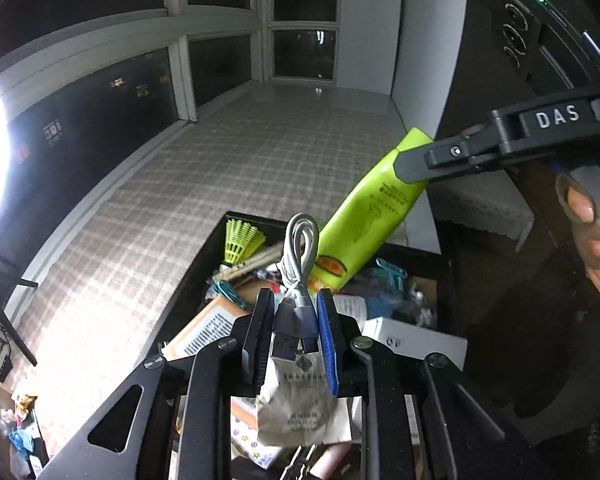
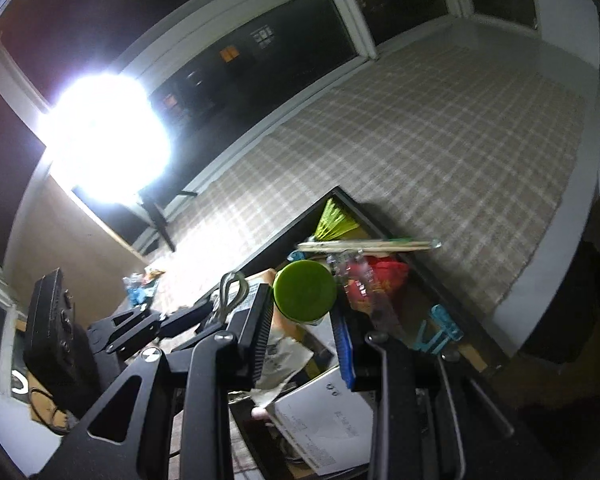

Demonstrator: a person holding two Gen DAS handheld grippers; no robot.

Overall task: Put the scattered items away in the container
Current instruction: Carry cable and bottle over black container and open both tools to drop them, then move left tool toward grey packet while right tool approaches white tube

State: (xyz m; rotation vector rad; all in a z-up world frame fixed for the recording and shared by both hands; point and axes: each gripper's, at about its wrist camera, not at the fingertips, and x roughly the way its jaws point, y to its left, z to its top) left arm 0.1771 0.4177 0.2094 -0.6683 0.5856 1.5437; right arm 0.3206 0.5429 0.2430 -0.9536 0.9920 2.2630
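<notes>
My left gripper (image 1: 295, 304) is shut on a coiled grey USB cable (image 1: 296, 256), whose loop sticks up above the fingers. A paper sachet (image 1: 296, 400) shows just under the cable; I cannot tell whether it is held or lies below. My right gripper (image 2: 304, 320) is shut on a lime-green bottle (image 2: 304, 292), seen end-on here. In the left wrist view the green bottle (image 1: 364, 216) slants down from the right gripper (image 1: 412, 168). Both grippers hang over the black container (image 1: 204, 256), which holds several items. The left gripper (image 2: 188, 316) also appears in the right wrist view.
Inside the container lie a yellow shuttlecock (image 1: 242, 240), chopsticks (image 2: 364, 245), blue clips (image 2: 440, 328), a white box (image 1: 412, 340) and an orange box (image 1: 208, 328). A checked mat (image 1: 220, 168) spreads behind. More clutter (image 1: 20, 420) sits far left. A hand (image 1: 596, 232) grips the right tool.
</notes>
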